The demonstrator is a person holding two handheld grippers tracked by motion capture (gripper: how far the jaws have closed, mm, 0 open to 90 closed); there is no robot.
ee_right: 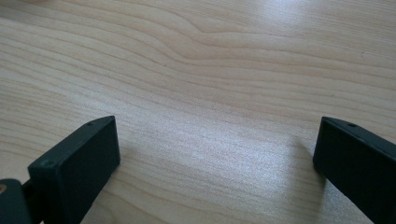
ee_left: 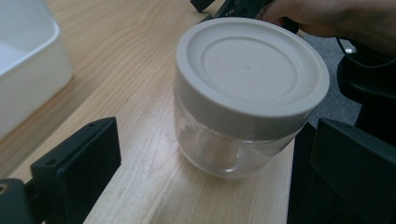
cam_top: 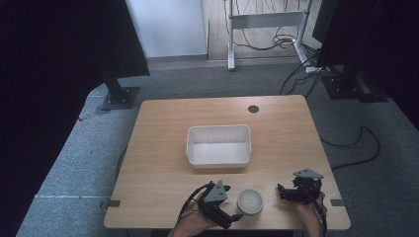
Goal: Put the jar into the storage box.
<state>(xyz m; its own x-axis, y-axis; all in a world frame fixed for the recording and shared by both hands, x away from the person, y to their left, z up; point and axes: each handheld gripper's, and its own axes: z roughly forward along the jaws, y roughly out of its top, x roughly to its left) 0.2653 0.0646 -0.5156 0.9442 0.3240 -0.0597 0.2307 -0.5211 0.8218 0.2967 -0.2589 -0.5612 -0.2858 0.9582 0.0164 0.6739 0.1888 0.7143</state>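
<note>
Near the table's front edge, clear jar [ee_left: 233, 140] with grey lid, left gripper [ee_left: 205, 163] wide open around it, untouched.

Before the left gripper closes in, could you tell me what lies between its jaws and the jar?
Nothing but bare table: in the left gripper view, the left gripper stands open, with the lidded jar just ahead, untouched.

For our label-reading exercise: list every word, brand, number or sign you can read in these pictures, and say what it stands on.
None can be read. The jar's lid bears only plain raised rings, the clear jar no label, and the white tub and wooden table carry no print.
</note>
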